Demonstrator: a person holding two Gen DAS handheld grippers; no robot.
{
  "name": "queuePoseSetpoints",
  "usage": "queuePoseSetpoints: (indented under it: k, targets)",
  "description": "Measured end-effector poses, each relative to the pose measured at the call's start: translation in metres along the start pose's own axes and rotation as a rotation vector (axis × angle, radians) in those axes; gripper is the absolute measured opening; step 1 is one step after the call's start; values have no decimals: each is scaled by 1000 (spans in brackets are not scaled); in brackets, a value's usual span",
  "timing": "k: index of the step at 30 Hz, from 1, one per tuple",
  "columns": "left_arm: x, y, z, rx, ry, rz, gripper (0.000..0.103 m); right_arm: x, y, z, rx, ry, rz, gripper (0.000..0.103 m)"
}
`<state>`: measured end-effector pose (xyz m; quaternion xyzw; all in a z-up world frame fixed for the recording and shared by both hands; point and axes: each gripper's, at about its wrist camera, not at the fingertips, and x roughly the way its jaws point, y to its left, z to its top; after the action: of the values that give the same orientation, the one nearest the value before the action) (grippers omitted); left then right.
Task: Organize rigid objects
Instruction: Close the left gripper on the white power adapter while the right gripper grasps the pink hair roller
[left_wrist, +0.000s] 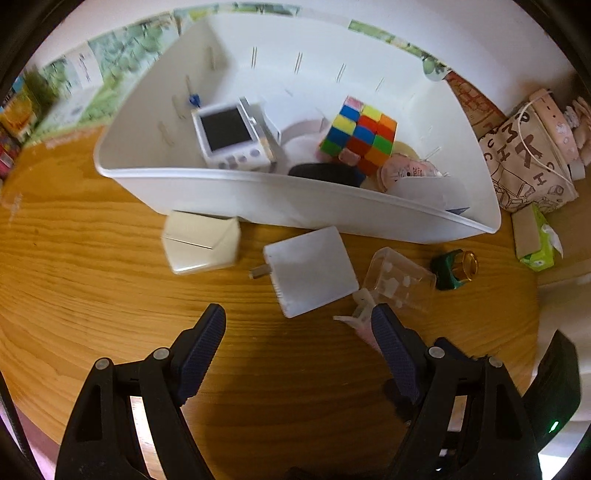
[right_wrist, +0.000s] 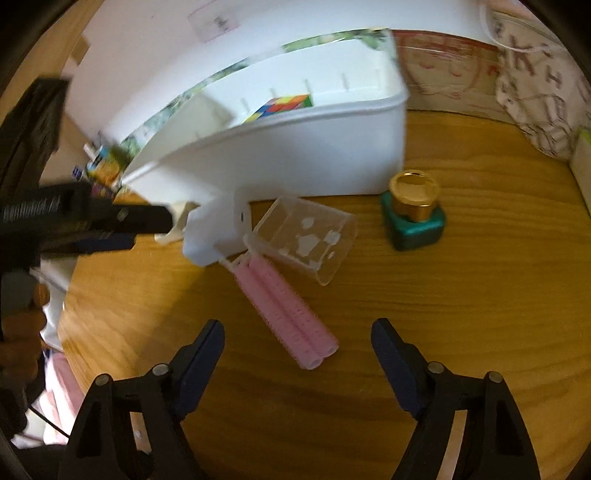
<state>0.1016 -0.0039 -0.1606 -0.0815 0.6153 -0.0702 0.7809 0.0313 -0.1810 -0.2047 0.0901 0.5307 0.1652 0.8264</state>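
Observation:
A white bin (left_wrist: 258, 199) stands on the wooden table and holds a colour cube (left_wrist: 360, 134), a small white screen device (left_wrist: 231, 134) and other items. In front of it lie a cream box (left_wrist: 201, 242), a white charger (left_wrist: 310, 271), a clear plastic box (left_wrist: 400, 282) and a green bottle with a gold cap (left_wrist: 456, 269). My left gripper (left_wrist: 297, 325) is open and empty, just short of the charger. My right gripper (right_wrist: 297, 332) is open around the near end of a pink hair roller clip (right_wrist: 286, 310). The clear box (right_wrist: 306, 238), green bottle (right_wrist: 413, 216), charger (right_wrist: 216, 229) and bin (right_wrist: 295, 158) lie beyond.
A printed cloth bag (left_wrist: 524, 162) and a green tissue pack (left_wrist: 537, 240) sit at the right of the bin. The left gripper (right_wrist: 85, 221) reaches in from the left of the right wrist view. Bare wood (left_wrist: 110, 295) lies near me.

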Motion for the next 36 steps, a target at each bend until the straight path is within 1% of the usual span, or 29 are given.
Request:
queuePoseSetpoints:
  k: [5, 8, 10, 11, 12, 15, 17, 19, 20, 22, 25, 27, 32, 33, 34, 35, 36]
  targets:
    - [16, -2, 9, -53, 54, -8, 84, 7, 9, 1, -109, 18, 5, 77]
    - [23, -2, 14, -91, 89, -21, 84, 11, 15, 2, -179, 28, -15, 71]
    - [29, -4, 18, -114, 112, -41, 84, 14, 17, 2, -208, 40, -15, 63]
    - [31, -4, 20, -120, 117, -44, 84, 16, 18, 2, -223, 48, -10, 62]
    - [33, -5, 21, -125, 121, -43, 84, 16, 19, 2, -243, 44, -11, 62]
    - [38, -7, 25, -134, 134, -25, 84, 18, 25, 0, -300, 41, -29, 54]
    - [42, -7, 26, -142, 142, -12, 84, 19, 28, -2, -337, 37, -24, 51]
    - [46, -8, 27, -145, 151, 0, 84, 19, 29, -2, -356, 32, -25, 41]
    - [47, -8, 27, -144, 153, 7, 84, 19, 30, -3, -359, 29, -28, 39]
    - [51, -11, 27, -140, 166, 16, 84, 18, 29, -3, -356, 26, -29, 32]
    - [57, -15, 31, -138, 183, 27, 84, 18, 27, -2, -354, 25, -22, 31]
    - [59, -13, 32, -152, 182, 33, 84, 18, 29, -1, -362, 28, -23, 28]
    - [64, -14, 27, -160, 183, 22, 82, 16, 27, 0, -361, 36, -27, 27]
    - [63, -13, 26, -156, 180, 20, 79, 16, 28, 0, -360, 37, -28, 27]
    - [62, -13, 27, -151, 175, 15, 74, 16, 28, 0, -361, 38, -30, 27]
    - [61, -14, 27, -146, 173, 22, 71, 16, 32, -1, -362, 39, -31, 27]
    - [63, -14, 30, -142, 172, 29, 64, 16, 33, -1, -363, 39, -33, 27]
